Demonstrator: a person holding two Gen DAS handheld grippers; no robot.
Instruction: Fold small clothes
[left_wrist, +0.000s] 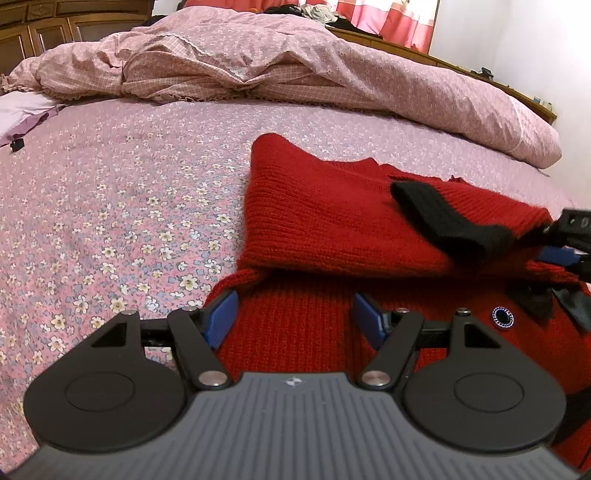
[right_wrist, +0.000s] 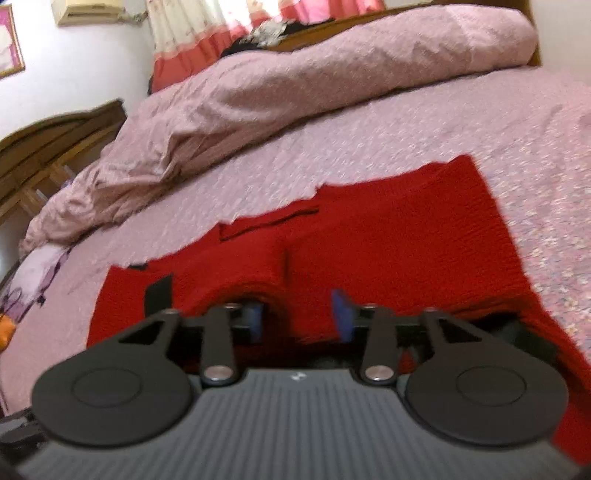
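Note:
A red knit sweater (left_wrist: 325, 221) with black trim (left_wrist: 447, 218) and a round ringed button (left_wrist: 502, 316) lies partly folded on the bed. My left gripper (left_wrist: 293, 317) is open, its blue pads (left_wrist: 221, 317) wide apart over the sweater's near left edge, holding nothing. In the right wrist view the sweater (right_wrist: 388, 240) spreads ahead, with a fold bunched between the blue pads (right_wrist: 341, 317) of my right gripper (right_wrist: 297, 317), which stands open. The right gripper also shows at the right edge of the left wrist view (left_wrist: 569, 240), beside the black trim.
The bed has a pink floral sheet (left_wrist: 110, 221). A rumpled pink duvet (left_wrist: 295, 66) lies along the far side. A purple cloth (left_wrist: 22, 118) lies at the left edge. A wooden headboard (right_wrist: 44, 147) and red curtains (left_wrist: 391, 22) are behind.

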